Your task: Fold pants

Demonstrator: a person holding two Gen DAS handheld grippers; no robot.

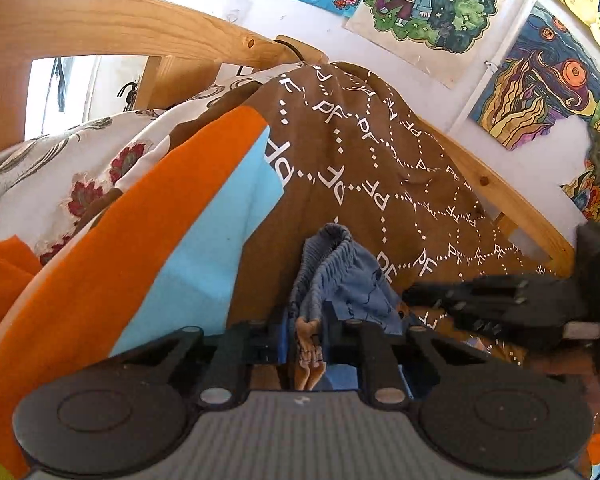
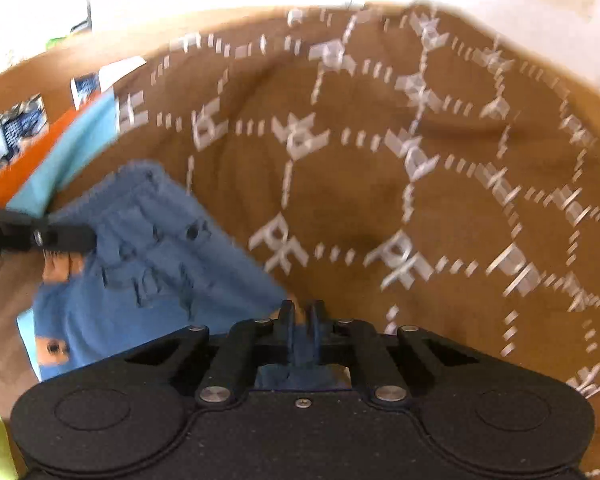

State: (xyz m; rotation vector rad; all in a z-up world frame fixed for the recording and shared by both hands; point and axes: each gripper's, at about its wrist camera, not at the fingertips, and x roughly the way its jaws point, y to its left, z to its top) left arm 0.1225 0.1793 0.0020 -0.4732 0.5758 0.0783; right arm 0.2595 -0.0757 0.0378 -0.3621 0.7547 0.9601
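Note:
The pants (image 1: 340, 276) are small blue denim with an elastic waistband and an orange patterned lining. My left gripper (image 1: 306, 320) is shut on one end of the waistband, the bunched cloth standing up between its fingers. My right gripper (image 2: 302, 312) is shut on the other edge of the pants (image 2: 152, 264), which stretch to the left in its view. The left gripper's fingers (image 2: 60, 238) show at that view's left edge, and the right gripper (image 1: 500, 300) shows at the right of the left wrist view. The pants hang a little above a brown blanket (image 2: 420, 160).
The brown blanket (image 1: 360, 152) with white "PF" lettering covers a bed with an orange and light blue sheet (image 1: 140, 248), a floral pillow (image 1: 60, 168) and a wooden frame (image 1: 140, 28). Drawings (image 1: 440, 8) hang on the white wall behind.

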